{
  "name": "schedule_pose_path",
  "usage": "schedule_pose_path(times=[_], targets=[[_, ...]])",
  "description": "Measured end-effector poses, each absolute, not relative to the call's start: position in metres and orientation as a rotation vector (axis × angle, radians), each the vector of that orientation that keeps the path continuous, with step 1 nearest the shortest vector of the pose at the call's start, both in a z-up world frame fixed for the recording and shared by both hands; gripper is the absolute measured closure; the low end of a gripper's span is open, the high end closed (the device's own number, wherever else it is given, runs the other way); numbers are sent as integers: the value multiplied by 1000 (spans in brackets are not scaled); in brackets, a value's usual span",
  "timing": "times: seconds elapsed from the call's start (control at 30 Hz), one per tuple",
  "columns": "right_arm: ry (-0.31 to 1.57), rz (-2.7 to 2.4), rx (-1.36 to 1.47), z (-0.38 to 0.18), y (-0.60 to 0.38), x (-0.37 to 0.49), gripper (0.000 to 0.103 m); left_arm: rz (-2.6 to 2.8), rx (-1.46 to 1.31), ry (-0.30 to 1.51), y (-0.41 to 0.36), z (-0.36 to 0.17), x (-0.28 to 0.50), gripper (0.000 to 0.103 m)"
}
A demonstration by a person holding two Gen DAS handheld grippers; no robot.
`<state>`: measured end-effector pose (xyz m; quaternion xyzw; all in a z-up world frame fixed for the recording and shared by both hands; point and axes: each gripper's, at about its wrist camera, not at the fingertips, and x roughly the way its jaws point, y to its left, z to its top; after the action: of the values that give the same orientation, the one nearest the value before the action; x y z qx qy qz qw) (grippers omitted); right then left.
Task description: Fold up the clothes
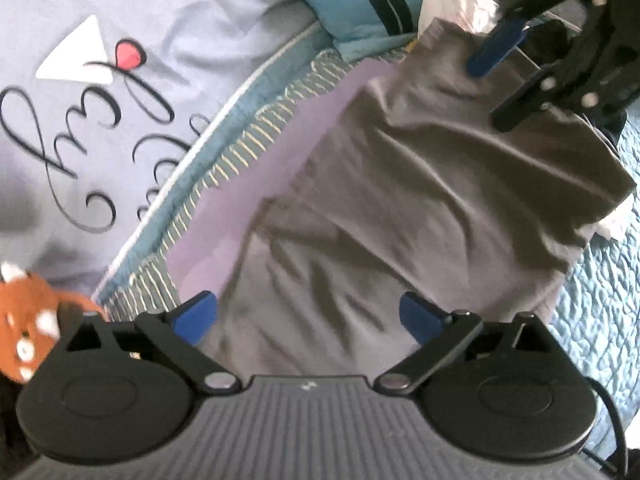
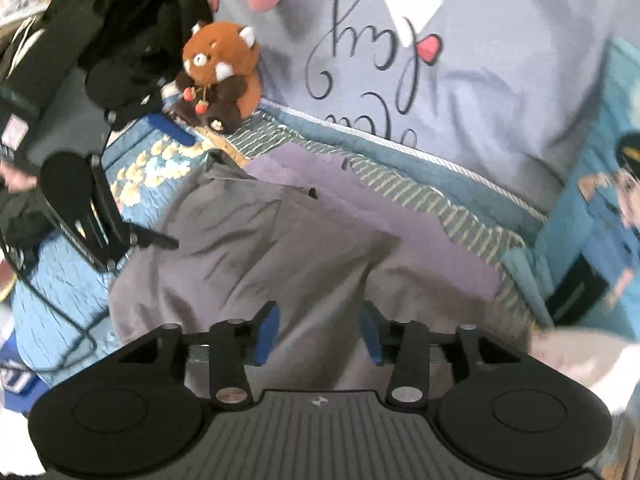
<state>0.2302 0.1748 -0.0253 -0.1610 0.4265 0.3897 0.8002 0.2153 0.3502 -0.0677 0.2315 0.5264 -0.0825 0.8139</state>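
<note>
At the left edge a red panda plush sits by a grey pillow with black script, at the head of the blue quilted bedspread. The grey garment lies rumpled on a lilac cloth mid-bed. Above it the left gripper is spread wide and the right gripper is partly parted, both empty.

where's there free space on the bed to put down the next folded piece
Little bare room. A lilac strip lies free between the grey garment and the striped quilt edge. Right of the garment, blue quilt is open. Crowded: the plush toy and the printed pillow behind.
</note>
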Motion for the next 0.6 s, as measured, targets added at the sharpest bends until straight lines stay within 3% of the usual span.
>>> schedule_pose_path(times=[0.07, 0.27, 0.4, 0.6], targets=[[913, 800, -336, -25, 167, 216, 41, -144, 444, 1134, 348, -70, 206, 0], [911, 680, -303, -33, 132, 171, 32, 50, 227, 1162, 355, -82, 170, 0], [936, 582, -268, -49, 108, 139, 32, 195, 84, 1196, 374, -101, 125, 0], [1016, 459, -200, -71, 72, 101, 32, 325, 79, 1259, 392, -133, 75, 0]])
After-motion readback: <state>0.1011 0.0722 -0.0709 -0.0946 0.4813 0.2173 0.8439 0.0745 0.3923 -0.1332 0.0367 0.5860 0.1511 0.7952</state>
